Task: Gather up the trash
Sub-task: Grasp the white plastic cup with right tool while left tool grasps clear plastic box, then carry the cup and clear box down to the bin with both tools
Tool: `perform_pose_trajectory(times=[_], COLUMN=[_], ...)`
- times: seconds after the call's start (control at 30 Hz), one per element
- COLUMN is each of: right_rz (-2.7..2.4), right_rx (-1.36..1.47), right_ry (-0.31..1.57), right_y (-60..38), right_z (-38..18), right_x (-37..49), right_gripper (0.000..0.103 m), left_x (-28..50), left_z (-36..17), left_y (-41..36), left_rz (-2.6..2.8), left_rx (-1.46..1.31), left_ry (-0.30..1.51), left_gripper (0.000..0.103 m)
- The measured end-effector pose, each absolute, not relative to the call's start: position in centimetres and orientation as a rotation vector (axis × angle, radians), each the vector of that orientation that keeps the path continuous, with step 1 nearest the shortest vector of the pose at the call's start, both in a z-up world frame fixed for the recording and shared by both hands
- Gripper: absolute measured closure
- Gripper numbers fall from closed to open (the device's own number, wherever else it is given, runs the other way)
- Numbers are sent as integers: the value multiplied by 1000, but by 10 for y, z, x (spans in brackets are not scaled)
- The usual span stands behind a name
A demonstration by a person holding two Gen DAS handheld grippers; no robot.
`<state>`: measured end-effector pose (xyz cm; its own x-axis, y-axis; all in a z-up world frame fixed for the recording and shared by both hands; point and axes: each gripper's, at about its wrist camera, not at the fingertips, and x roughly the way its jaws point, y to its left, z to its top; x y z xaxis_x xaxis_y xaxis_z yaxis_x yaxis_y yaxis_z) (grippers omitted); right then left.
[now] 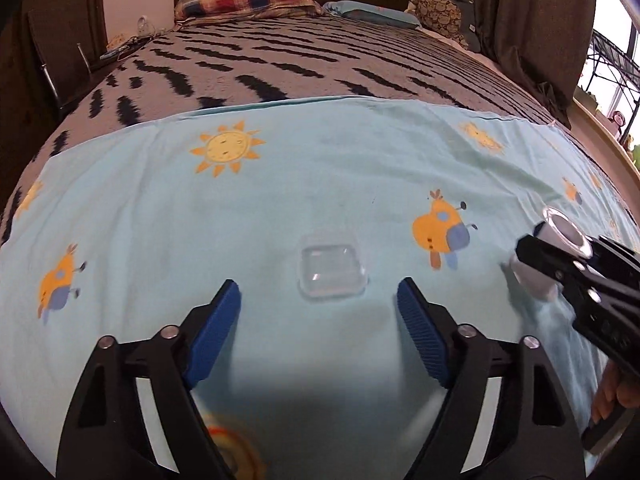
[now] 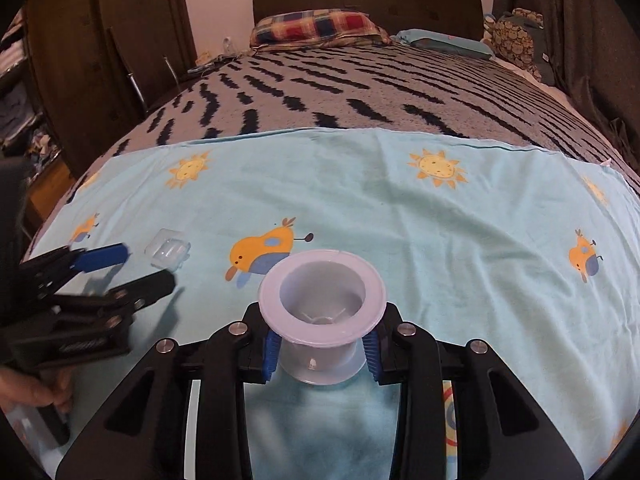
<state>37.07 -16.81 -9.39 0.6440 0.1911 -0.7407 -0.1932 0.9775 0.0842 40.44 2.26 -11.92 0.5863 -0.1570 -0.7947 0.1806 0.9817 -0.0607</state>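
spool [image 2: 322, 316] hollow, wrist view only | lid [image 1: 333, 274] flat

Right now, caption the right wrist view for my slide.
Right hand-held gripper closed around a white plastic spool above the light blue sheet.

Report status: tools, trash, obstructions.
Right tool shut on spool. Left tool open, short of clear box. Nothing in the way.
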Motion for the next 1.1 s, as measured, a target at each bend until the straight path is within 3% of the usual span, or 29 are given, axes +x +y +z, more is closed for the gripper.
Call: perform_pose_trajectory(times=[0.13,0.2,0.47,1.1], right_rz=[238,246,253,262], right_rx=[-6,-9,-30,-17], right_ry=[839,835,818,757], right_y=[-170,-170,-171,-187], right_z=[-91,-89,-68,-25], right_x=[366,363,329,139], right_gripper=[68,68,68,68], left_x=[419,418,382,149], left_z=[-122,-121,-110,-52], left_y=[15,15,16,-10], left_rz=[-196,-197,-207,-315], left_rx=[49,52,26,46], left_ry=[931,930,938,810], left_gripper=[46,66,66,66])
